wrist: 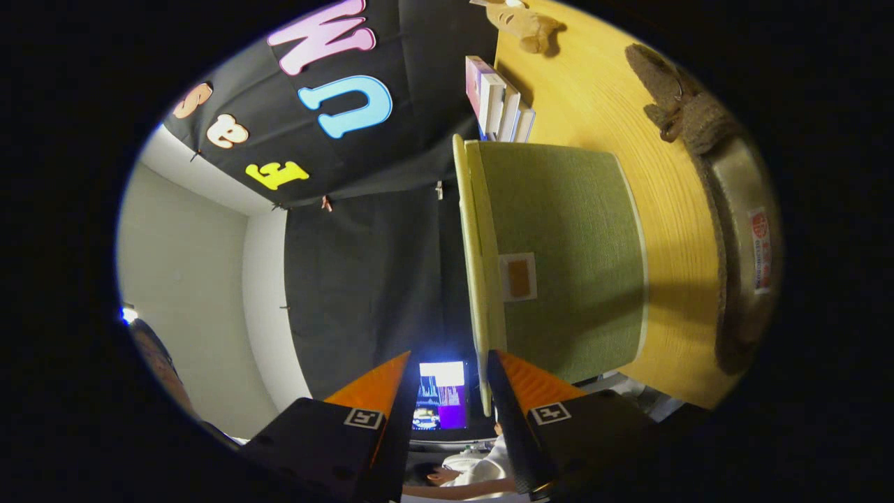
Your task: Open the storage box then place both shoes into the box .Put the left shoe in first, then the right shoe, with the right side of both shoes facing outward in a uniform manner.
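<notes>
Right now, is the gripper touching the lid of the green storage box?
Cannot tell. In the gripper view the gripper is open, and the pale lid edge runs down beside one fingertip; contact or a gap there isn't plain.

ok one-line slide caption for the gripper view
Rolled sideways, the open claw nears the lid edge of the green storage box on the wooden table, one shoe lying beyond.

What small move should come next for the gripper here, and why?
Probably close the gripper on the lid's edge. The green storage box on the wooden table has its pale lid still on, its rim lies by the inner side of one of the open fingers, and both shoes are still outside the box.
</notes>
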`<state>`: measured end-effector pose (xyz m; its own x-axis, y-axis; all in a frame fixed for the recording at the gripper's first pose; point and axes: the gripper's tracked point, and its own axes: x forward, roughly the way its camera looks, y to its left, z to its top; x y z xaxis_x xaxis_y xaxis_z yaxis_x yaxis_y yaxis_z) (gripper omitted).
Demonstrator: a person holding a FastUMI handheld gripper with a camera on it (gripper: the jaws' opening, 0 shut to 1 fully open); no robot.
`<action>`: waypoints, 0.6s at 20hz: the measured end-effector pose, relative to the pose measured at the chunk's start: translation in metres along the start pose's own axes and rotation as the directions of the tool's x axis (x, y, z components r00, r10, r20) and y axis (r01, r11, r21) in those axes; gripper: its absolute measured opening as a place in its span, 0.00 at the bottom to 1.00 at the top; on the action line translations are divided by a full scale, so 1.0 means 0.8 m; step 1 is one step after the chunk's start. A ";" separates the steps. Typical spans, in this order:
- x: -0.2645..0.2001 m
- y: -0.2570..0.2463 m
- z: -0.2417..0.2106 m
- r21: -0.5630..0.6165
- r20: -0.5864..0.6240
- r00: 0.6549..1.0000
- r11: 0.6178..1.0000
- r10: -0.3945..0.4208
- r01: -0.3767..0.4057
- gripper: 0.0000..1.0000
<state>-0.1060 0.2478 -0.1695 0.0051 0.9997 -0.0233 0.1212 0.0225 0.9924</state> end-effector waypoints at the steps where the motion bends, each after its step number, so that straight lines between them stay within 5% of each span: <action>1: 0.005 0.003 -0.005 0.006 -0.014 1.000 1.000 -0.004 0.004 0.61; 2: 0.008 0.000 -0.005 -0.003 -0.017 1.000 1.000 -0.020 0.020 0.61; 4: 0.022 -0.024 0.002 -0.035 0.012 0.993 0.992 -0.120 0.121 0.38; 5: 0.024 -0.030 0.005 -0.025 0.008 0.990 0.990 -0.142 0.142 0.18; 9: 0.029 -0.020 0.006 -0.046 0.017 0.984 0.983 -0.175 0.175 0.05; 12: 0.030 0.004 0.006 -0.042 0.022 0.982 0.982 -0.185 0.186 0.05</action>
<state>-0.1009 0.2721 -0.1675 0.0040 0.9778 -0.2095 0.0787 0.2086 0.9748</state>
